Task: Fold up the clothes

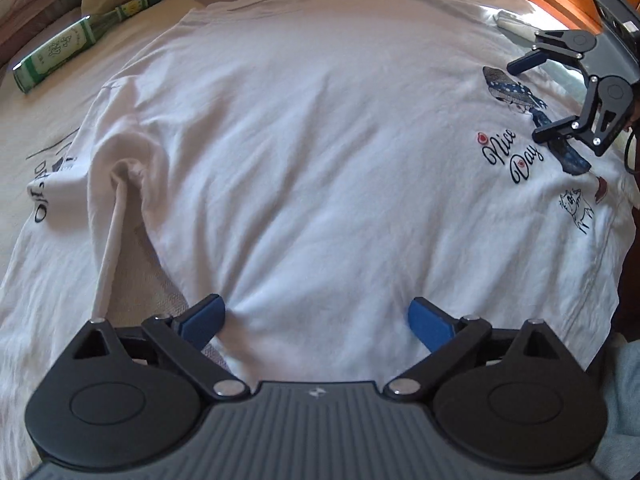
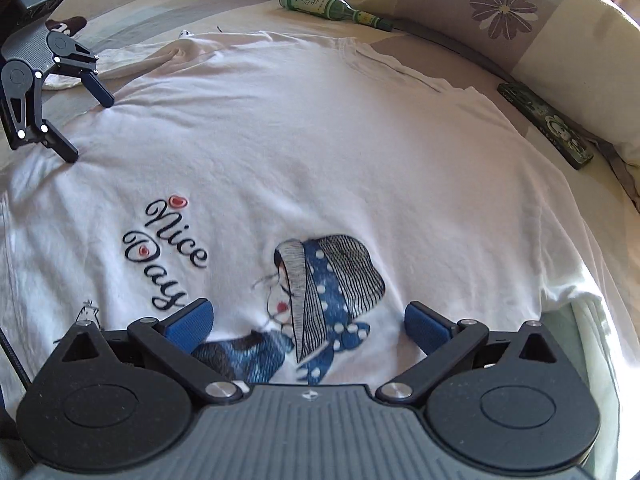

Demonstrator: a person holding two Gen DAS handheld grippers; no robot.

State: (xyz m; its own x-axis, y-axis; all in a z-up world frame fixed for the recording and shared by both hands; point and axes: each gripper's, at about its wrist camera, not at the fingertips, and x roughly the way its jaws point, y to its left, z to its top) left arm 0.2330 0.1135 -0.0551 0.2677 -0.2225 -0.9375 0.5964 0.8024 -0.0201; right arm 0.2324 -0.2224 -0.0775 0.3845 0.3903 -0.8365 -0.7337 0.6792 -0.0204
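White T-shirt (image 2: 320, 152) lies flat on bed (image 1: 40, 128), print up: "Nice Day" script (image 2: 164, 256), capped-figure graphic at 6 o'clock in right wrist view. Left gripper (image 1: 316, 320): jaws wide, nothing held, cloth bunched btwn pads. Right gripper (image 2: 308, 324): jaws wide, empty. Green bottle (image 2: 332, 6) at 12 o'clock, label unreadable; patterned case (image 2: 548, 124) at 2 o'clock beside floral pillow (image 2: 520, 12).

Soft daylight; glare top right; fisheye-bent, dark-cornered edges
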